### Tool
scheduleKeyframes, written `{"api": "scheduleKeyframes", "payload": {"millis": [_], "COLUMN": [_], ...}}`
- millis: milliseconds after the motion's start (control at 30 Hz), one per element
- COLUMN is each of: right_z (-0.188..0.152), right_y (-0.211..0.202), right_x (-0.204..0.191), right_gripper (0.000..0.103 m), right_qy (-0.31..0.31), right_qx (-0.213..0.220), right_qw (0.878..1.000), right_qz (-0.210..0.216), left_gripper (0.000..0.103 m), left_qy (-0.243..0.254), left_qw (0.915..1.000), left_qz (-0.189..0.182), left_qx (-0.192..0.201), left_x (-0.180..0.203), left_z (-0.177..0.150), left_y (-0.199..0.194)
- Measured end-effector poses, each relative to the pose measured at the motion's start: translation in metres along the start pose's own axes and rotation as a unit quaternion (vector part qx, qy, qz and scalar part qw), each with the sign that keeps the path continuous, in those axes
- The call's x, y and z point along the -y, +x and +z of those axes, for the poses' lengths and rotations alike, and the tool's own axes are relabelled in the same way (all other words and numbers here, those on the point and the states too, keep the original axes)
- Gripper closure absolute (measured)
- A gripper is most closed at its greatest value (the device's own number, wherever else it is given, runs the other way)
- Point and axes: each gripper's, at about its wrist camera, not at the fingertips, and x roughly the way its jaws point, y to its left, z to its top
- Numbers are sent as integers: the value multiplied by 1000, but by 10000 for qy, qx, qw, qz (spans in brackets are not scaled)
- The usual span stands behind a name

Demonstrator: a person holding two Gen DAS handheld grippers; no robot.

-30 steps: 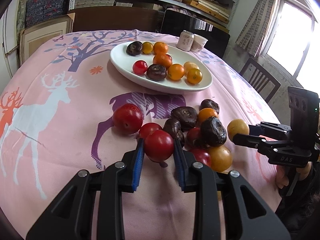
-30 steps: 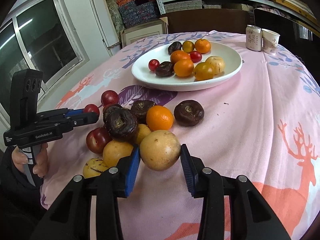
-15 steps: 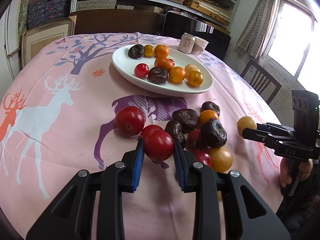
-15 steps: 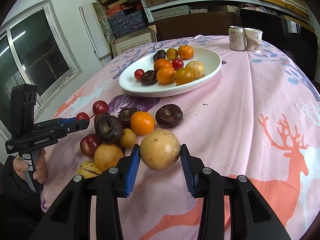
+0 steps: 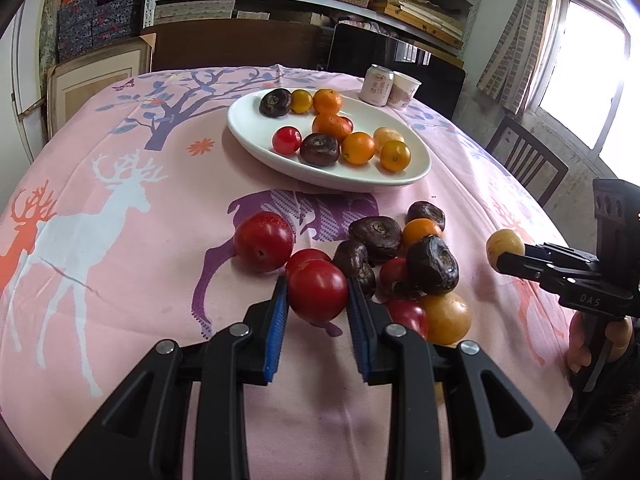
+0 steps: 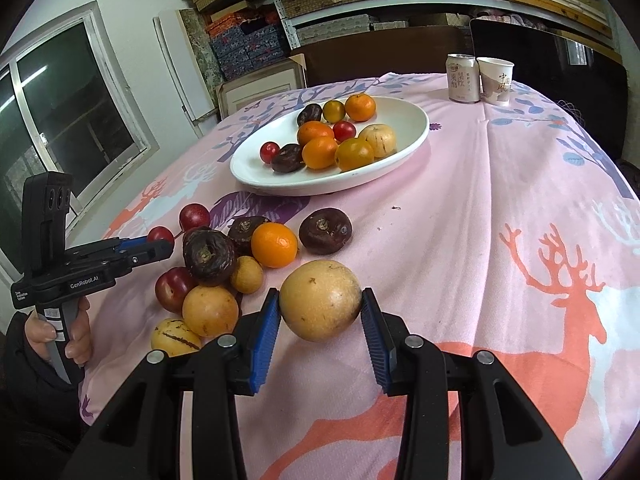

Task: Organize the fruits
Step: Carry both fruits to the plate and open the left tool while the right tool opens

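My left gripper [image 5: 317, 300] is shut on a small red tomato [image 5: 317, 295], held just above the pink cloth. My right gripper [image 6: 320, 308] is shut on a round yellow fruit [image 6: 320, 300], also lifted off the table. In the left wrist view the right gripper [image 5: 505, 255] shows at the right edge with the yellow fruit [image 5: 505, 243] in its tips. The left gripper [image 6: 162, 242] appears at the left of the right wrist view with the red tomato [image 6: 160, 234]. A white oval plate [image 5: 260, 140] [image 6: 404, 120] farther back holds several oranges, dark fruits and red tomatoes.
A loose pile of dark, red, orange and yellow fruits [image 5: 400, 268] [image 6: 224, 272] lies on the cloth between the grippers and the plate. A can [image 6: 462, 78] and a paper cup [image 6: 496, 80] stand behind the plate. A chair [image 5: 524, 160] stands beyond the table's right edge.
Both grippers have risen slightly with their fruits; the yellow fruit now hangs clear of the pile. The plate looks a little farther away in both views.
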Motion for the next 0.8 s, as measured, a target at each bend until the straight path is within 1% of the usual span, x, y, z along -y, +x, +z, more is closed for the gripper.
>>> {"api": "scheduleKeyframes", "payload": {"millis": [133, 233, 367, 500, 633, 700, 800], "right_z": [3, 12, 41, 81, 120, 134, 146], "right_y": [-5, -14, -29, -31, -8, 12, 47], "right_x": [2, 5, 8, 11, 9, 8, 5], "right_gripper": [62, 62, 62, 62, 62, 62, 62], "right_qy": [-2, 6, -53, 19, 9, 22, -46], "right_qx": [106, 255, 574, 962, 1136, 1107, 925], "right_qw": [9999, 9995, 9978, 9944, 9920, 9923, 9941], "right_qz": [-91, -175, -315, -426, -558, -550, -571], "left_gripper": [75, 75, 75, 75, 75, 75, 75], "left_qy": [-51, -195, -116, 107, 330, 227, 34], "left_qw": [10000, 9998, 9999, 9996, 9976, 9981, 9986], "left_qz": [7, -52, 56, 159, 299, 264, 255], "left_qx": [4, -28, -38, 215, 534, 503, 453], "left_x": [-2, -6, -3, 8, 17, 13, 4], "left_z": [1, 4, 21, 58, 102, 119, 136], "left_y": [0, -1, 2, 1, 14, 30, 56]}}
